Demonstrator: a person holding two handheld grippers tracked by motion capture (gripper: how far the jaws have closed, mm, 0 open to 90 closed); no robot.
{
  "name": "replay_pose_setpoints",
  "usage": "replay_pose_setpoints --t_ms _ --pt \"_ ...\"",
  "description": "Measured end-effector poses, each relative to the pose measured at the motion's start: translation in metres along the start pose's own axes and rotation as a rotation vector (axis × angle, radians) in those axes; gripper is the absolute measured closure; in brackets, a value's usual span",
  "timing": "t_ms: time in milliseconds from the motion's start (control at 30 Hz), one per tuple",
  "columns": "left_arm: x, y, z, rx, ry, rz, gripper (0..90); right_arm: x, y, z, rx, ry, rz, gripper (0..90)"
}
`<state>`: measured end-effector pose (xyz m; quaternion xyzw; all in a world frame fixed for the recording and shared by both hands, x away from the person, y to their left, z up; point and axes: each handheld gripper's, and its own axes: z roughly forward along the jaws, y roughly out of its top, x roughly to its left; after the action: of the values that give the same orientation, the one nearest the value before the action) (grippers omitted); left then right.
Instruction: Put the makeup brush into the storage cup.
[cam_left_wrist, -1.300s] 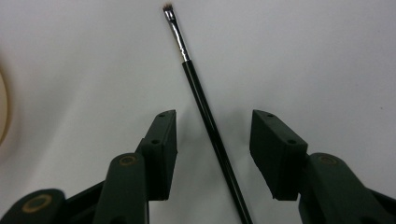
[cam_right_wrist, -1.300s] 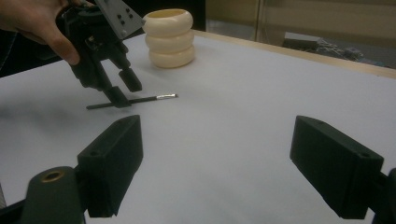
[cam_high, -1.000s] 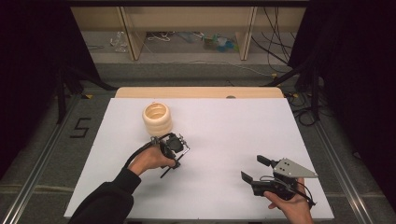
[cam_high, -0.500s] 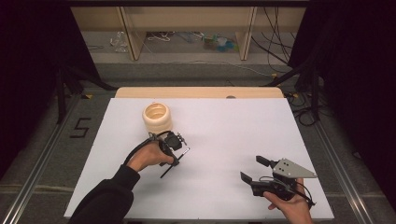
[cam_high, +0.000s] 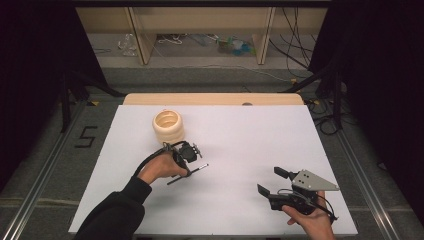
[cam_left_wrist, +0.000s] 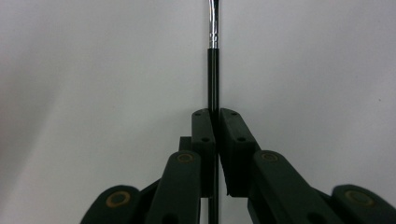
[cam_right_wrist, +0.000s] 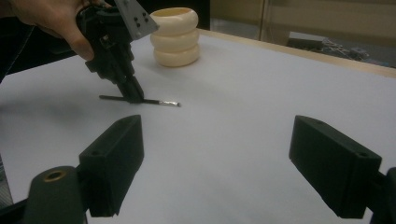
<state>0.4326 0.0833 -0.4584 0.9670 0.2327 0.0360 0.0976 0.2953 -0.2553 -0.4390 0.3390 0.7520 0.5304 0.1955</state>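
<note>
High view: the left gripper (cam_high: 186, 159) points down at the white table (cam_high: 240, 135), on a thin black brush (cam_high: 188, 174) with a metal ferrule that lies flat just near of a cream ribbed holder (cam_high: 168, 126). Against the earlier frames, hand and brush lie where they did. The right gripper (cam_high: 274, 181) hovers near the table's near right edge, well apart.

Left gripper view: the jaws have just been closing and now meet on the brush's (cam_left_wrist: 213, 70) black handle, which runs straight between the pads (cam_left_wrist: 204, 130). The grasp looks made; lifting seems the next step.

Right gripper view: its own jaws stand wide apart with nothing between them. Farther off, the left gripper (cam_right_wrist: 132, 93) pins the brush (cam_right_wrist: 156, 101) against the table, in front of the holder (cam_right_wrist: 176, 36).
</note>
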Motion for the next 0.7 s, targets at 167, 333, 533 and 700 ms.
replay_pose_setpoints --t_ms 167,333,533,700 --pt "0.0014 -0.0001 0.0002 -0.002 -0.006 0.004 84.9 0.0001 -0.0003 0.0001 0.001 -0.004 0.002 18.9" --pt "-0.0002 0.0012 0.0002 0.005 0.005 0.023 84.9 0.0001 -0.0005 0.0013 -0.005 0.007 0.002 18.9" --pt "-0.0018 0.0014 0.0002 0.006 0.013 0.044 85.1 0.0001 -0.0003 0.0009 0.002 -0.003 -0.005 18.9" --pt "-0.0012 0.0017 -0.0001 0.008 0.009 0.060 85.2 0.0000 -0.0003 0.0007 0.001 -0.001 -0.004 18.9"
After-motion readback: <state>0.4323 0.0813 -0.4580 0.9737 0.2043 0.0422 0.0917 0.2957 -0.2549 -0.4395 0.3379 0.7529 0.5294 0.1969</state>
